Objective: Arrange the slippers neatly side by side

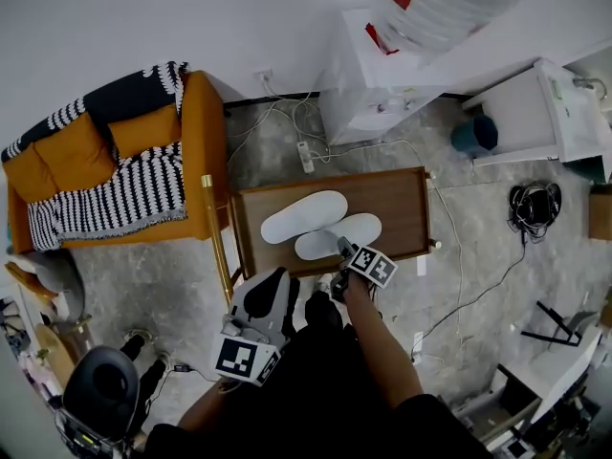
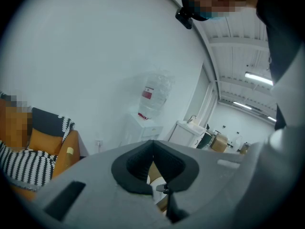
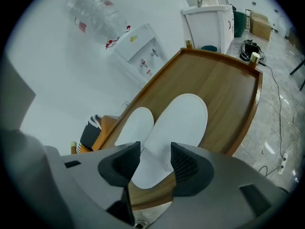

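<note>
Two white slippers lie side by side on the wooden tray table (image 1: 406, 199), toes toward the right. The far slipper (image 1: 304, 216) (image 3: 135, 127) overlaps the edge of the near slipper (image 1: 342, 234) (image 3: 178, 120). My right gripper (image 1: 341, 250) (image 3: 155, 159) hangs open just over the near slipper's heel at the table's front edge; its pads do not touch it. My left gripper (image 1: 275, 280) (image 2: 152, 147) is shut and empty, held off the table's front left corner. Through its jaws only a sliver of table and slipper shows.
An orange sofa (image 1: 196, 151) with a striped blanket stands left of the table. A water dispenser (image 1: 382, 79) and white cabinet (image 1: 545, 113) stand behind. Cables and a power strip (image 1: 305, 156) lie on the floor. A black chair (image 1: 105, 385) is at the lower left.
</note>
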Available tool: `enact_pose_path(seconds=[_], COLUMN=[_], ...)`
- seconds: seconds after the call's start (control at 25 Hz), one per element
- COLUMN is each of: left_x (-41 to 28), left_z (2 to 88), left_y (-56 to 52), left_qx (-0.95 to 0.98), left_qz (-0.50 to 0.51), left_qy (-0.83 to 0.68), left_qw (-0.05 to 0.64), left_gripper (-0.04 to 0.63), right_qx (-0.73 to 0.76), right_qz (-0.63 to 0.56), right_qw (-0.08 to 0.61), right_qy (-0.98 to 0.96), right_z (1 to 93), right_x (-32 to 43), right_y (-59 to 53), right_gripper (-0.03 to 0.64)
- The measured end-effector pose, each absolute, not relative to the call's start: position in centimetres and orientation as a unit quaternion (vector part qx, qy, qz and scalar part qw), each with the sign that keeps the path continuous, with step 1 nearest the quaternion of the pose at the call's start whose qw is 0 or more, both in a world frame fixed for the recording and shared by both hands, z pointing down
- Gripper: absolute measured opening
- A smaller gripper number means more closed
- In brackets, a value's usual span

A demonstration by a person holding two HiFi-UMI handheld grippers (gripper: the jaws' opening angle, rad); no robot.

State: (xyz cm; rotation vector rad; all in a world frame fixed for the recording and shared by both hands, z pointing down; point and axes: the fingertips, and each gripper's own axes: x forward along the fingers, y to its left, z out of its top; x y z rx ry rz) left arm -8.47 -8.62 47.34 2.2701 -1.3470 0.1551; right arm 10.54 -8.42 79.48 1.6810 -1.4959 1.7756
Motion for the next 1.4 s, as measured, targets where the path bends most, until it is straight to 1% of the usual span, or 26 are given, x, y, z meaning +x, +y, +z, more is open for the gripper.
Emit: enact_pose_path(seconds=[0.16,0.2,0.36,0.44,0.76,1.4], left_x=[-8.7,-8.8,-9.2,-9.3,-9.1,-5.8], left_z=[47.6,47.6,47.7,47.9,47.6,46.3], left_y=[-8.6,-8.6,-8.5,-8.3,-8.0,-5.9], left_qx=[0.828,0.828,0.825,0.824,0.824,0.828], left_qz=[0.057,0.056,0.056,0.056,0.053,0.048], left_qy=[-0.497,-0.498,-0.502,-0.504,-0.506,-0.506], left_qw=[0.251,0.252,0.252,0.253,0.251,0.235], left_gripper=[0.012,0.012,0.012,0.012,0.012,0.012], right_qx=[0.586,0.587,0.583,0.582,0.565,0.492], right_qz=[0.617,0.615,0.604,0.599,0.565,0.471], right_qw=[0.149,0.153,0.175,0.183,0.220,0.281], right_qy=[-0.504,-0.504,-0.514,-0.520,-0.560,-0.676], right_z=[80.8,81.0,81.3,81.3,79.7,73.3], right_x=[10.9,10.9,11.0,11.0,11.5,15.4], right_y=[-8.1,-8.1,-8.0,-7.9,-8.2,-9.5], right_gripper=[0.166,0.156,0.058,0.040,0.029,0.026])
